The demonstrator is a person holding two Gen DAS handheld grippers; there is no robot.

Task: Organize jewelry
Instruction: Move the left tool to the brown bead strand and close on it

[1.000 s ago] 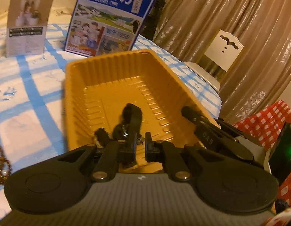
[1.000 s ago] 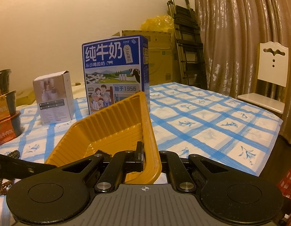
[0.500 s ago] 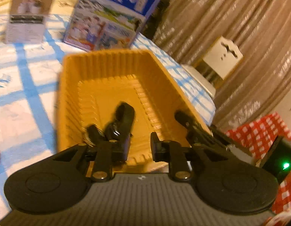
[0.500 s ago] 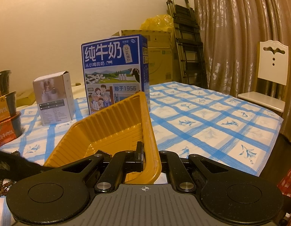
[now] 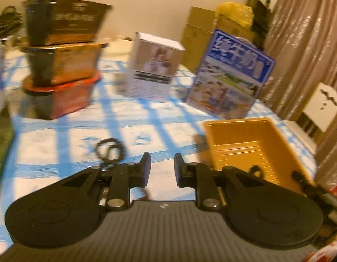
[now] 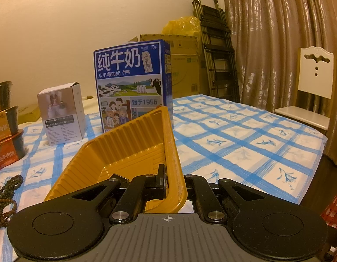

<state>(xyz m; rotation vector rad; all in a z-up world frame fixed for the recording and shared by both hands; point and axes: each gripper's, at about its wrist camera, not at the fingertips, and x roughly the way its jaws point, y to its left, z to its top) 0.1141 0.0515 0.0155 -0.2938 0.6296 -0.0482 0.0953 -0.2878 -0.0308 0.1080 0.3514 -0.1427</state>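
Gripping rim, right tongs [image 6: 175, 187]: clamped tight on the near wall of the yellow tray [image 6: 133, 144], one finger inside, one outside; judged a steadying hold so the tray stays put while pieces are dropped in.
Left tongs [image 5: 161, 167]: jaws parted a little, nothing between them; aimed at the bare cloth just beside the beads, likely lining up the next pickup.
Beaded bracelet [image 5: 110, 150]: dark loop lying on the blue-checked table [image 5: 65, 146], left of the tray, not yet collected.
Tray contents: a small dark piece [image 5: 255, 171] sits low in the tray, partly hidden; identity unclear.
Mid table: white carton [image 5: 154, 72] and milk box [image 6: 131, 83] upright behind the tray.
Far left: stacked food tubs [image 5: 61, 59], well apart from the work.
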